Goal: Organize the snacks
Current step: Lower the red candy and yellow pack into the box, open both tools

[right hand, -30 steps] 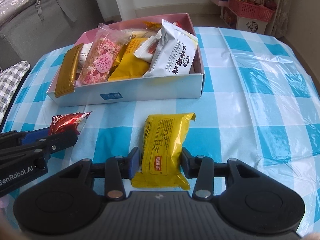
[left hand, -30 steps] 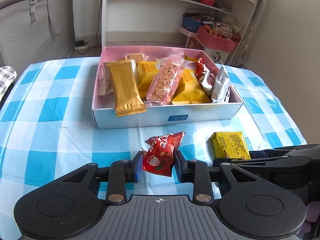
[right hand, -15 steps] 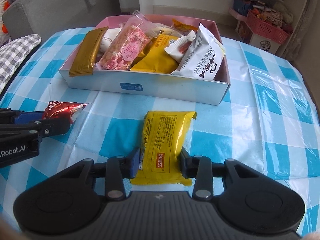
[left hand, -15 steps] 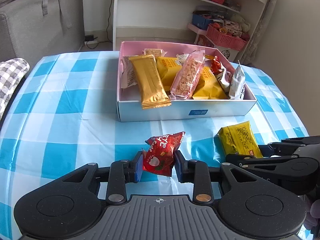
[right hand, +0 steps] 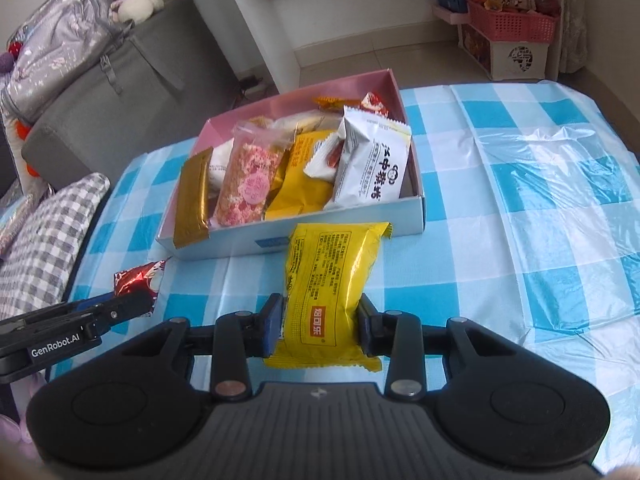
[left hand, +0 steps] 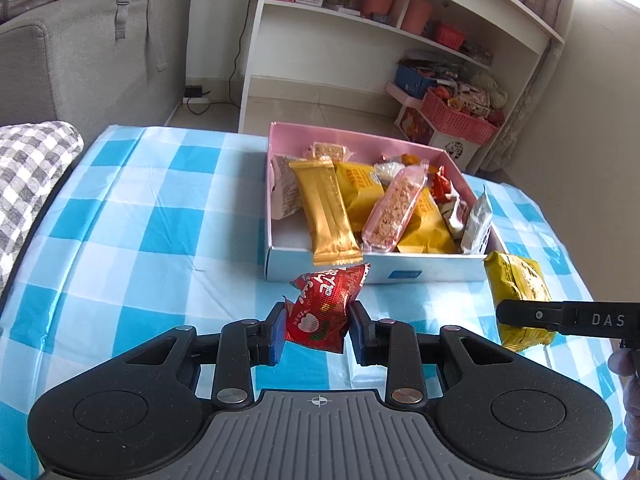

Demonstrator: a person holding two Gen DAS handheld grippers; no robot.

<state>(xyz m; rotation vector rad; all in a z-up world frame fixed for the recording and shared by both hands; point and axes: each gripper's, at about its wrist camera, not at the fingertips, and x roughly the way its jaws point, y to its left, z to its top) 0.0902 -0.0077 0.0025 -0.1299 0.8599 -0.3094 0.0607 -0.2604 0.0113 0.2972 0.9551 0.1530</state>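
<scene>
1. Red packet (left hand: 322, 308) is pinched by the left gripper (left hand: 318, 330), lifted just short of the box (left hand: 436, 272)'s near wall.
2. Yellow packet (right hand: 326, 294) is clamped across its width in the right gripper (right hand: 320, 328), long axis pointing toward the box, which lies ahead of both; I judge neither hand clearly nearer.
3. Readable writing: "GenRobot.AI" on the left gripper's side, "DAS" on the right's; Chinese print on the yellow packet and on the white packet (right hand: 370, 168) inside the box.
</scene>
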